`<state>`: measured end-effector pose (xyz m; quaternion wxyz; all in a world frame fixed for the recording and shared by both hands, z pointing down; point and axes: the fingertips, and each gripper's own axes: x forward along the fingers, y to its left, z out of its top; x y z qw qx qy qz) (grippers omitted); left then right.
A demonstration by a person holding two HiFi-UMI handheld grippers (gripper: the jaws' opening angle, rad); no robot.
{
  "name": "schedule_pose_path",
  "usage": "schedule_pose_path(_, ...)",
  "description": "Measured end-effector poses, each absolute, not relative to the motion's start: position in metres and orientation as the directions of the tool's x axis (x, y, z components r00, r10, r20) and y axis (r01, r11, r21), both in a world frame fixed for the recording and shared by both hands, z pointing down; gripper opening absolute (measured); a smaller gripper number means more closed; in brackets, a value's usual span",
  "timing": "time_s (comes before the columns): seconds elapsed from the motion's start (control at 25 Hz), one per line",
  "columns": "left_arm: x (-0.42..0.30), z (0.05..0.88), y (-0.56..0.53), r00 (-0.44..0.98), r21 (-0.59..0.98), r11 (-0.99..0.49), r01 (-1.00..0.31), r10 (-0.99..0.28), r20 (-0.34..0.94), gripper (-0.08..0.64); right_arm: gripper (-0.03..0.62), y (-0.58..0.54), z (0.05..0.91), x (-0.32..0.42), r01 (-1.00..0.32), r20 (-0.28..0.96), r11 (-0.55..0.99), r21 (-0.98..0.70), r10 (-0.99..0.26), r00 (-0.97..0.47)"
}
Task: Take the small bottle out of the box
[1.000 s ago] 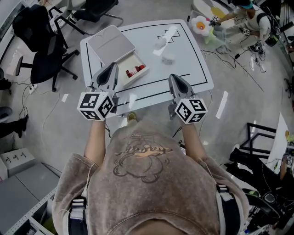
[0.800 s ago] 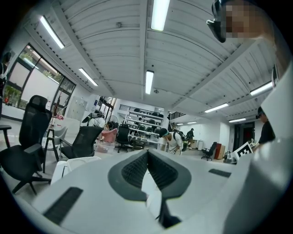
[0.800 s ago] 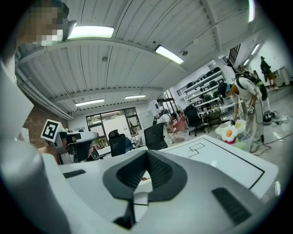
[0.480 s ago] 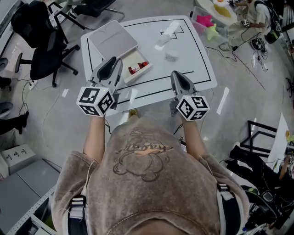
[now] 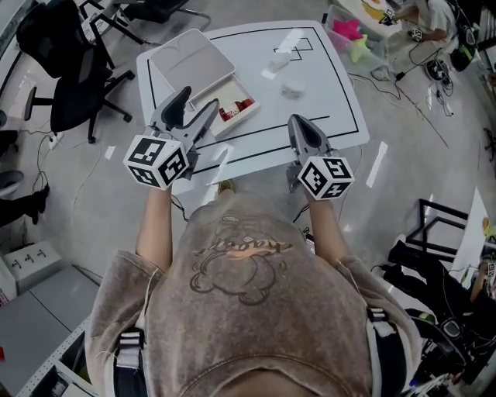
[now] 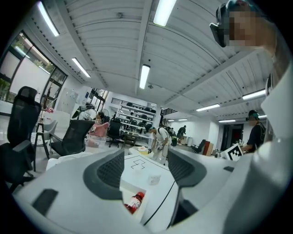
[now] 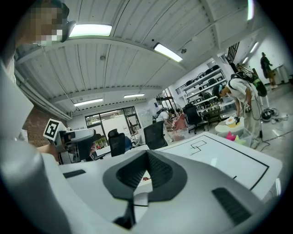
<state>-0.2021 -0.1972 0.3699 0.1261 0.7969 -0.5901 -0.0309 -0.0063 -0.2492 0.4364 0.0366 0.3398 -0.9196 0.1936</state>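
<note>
Count at this position:

- Table (image 5: 341, 116): one, white with black line markings.
- Box (image 5: 188, 63): one, lid open.
- Small bottle (image 6: 134, 202): one shows plainly in the left gripper view. The head view gives only red patches in the box, too small to count.
- Small pale object (image 5: 291, 91) on the table: one.
- Grippers: two, left gripper (image 5: 198, 101) and right gripper (image 5: 299, 122) (the left one's jaws are opening with nothing held between them).
- Marker cubes: two, one per gripper.
- Black office chairs: two, one (image 5: 56, 48) beside the table and one (image 5: 159, 8) at the top edge.
</note>
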Motion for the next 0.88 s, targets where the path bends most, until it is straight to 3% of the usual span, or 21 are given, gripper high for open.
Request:
schedule_pose_path(0.16,-0.192,0.375,-0.203,0.368,0.218,-0.335,-0.917,-0.920,0.137,0.314,-0.005,-0.250,0.436,-0.005,-0.644,0.201,0.690,-0.332,-0.615,-0.763)
schedule_pose_path(0.48,-0.186,0.420,-0.230,0.439,0.093,-0.434,-0.896,-0.835,0.333,0.318,-0.005,-0.252,0.440,0.001,-0.658,0.209,0.673,-0.337,-0.628,-0.750)
schedule_pose_path(0.88,-0.172,0.496,-0.259,0.492,0.090,-0.541,-0.836,-0.668,0.559,0.316,-0.005,-0.255,0.444,0.012,-0.679,0.217,0.647,-0.348,-0.648,-0.730)
